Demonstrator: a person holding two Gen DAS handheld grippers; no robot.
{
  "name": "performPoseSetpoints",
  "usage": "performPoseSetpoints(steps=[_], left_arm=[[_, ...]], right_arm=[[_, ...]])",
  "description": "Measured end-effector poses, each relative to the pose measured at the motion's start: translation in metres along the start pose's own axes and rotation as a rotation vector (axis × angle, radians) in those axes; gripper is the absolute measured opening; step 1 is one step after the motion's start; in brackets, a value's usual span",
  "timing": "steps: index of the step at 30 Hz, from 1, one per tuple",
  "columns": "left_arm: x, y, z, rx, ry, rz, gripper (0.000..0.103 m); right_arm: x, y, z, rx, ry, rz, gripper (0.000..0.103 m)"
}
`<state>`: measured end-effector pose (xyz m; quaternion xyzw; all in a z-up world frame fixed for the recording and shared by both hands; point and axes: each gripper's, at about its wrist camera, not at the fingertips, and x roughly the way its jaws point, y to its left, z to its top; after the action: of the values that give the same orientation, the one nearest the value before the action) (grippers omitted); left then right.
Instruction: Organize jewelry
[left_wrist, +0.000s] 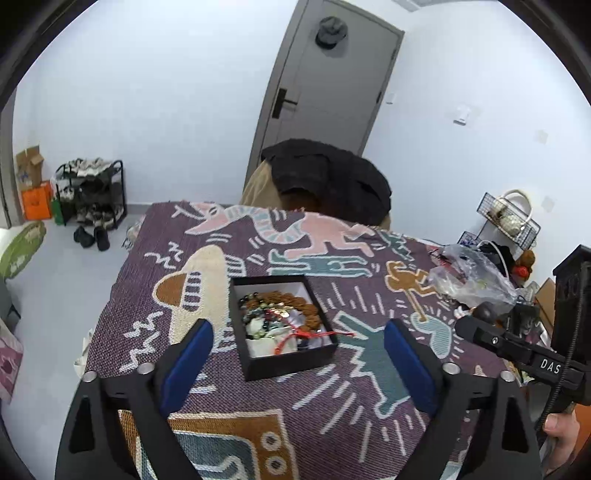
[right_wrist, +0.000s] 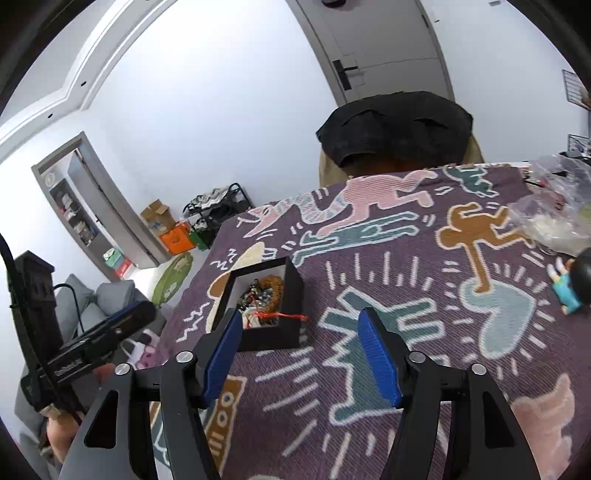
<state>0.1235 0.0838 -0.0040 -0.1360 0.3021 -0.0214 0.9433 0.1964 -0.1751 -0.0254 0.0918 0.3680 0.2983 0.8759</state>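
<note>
Square black open-topped box (left_wrist: 282, 325), mid-counter on the patterned woven cloth (left_wrist: 347, 391), holds tangled beaded bracelets and red cord (left_wrist: 280, 319), apparently gathered; left gripper (left_wrist: 297, 363) and right gripper (right_wrist: 301, 356) hover, jaws wide, empty.

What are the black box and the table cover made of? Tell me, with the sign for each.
Black box: probably rigid cardboard, matte black outside, white lining; thin straight walls, no shine. Table cover: woven textile, matte; visible ribbed weave with cartoon figures woven in.
</note>
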Motion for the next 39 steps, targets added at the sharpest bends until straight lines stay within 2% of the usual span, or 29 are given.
performPoseSetpoints(steps=[1, 5, 7, 10, 23, 29, 39], left_arm=[[-0.004, -0.003, 0.000, 0.005, -0.008, -0.001, 0.098], [-0.021, -0.015, -0.005, 0.020, -0.033, 0.006, 0.102], [-0.027, -0.018, -0.007, 0.024, -0.042, 0.008, 0.103], [-0.038, -0.024, -0.011, 0.025, -0.053, 0.009, 0.103], [-0.086, -0.053, -0.035, 0.101, -0.078, 0.005, 0.103], [-0.091, -0.060, -0.049, 0.130, -0.059, 0.025, 0.103], [-0.104, -0.060, -0.049, 0.145, -0.105, 0.047, 0.103]], right_arm=[[-0.004, -0.001, -0.001, 0.004, -0.004, -0.001, 0.081], [-0.026, -0.007, -0.007, 0.015, -0.032, -0.007, 0.089], [-0.037, -0.009, -0.009, 0.014, -0.045, -0.015, 0.098], [-0.054, -0.011, -0.013, 0.001, -0.065, -0.028, 0.103], [-0.115, -0.019, -0.036, -0.024, -0.095, -0.042, 0.103], [-0.125, -0.009, -0.038, -0.062, -0.090, -0.052, 0.103], [-0.126, 0.005, -0.040, -0.099, -0.093, -0.045, 0.103]])
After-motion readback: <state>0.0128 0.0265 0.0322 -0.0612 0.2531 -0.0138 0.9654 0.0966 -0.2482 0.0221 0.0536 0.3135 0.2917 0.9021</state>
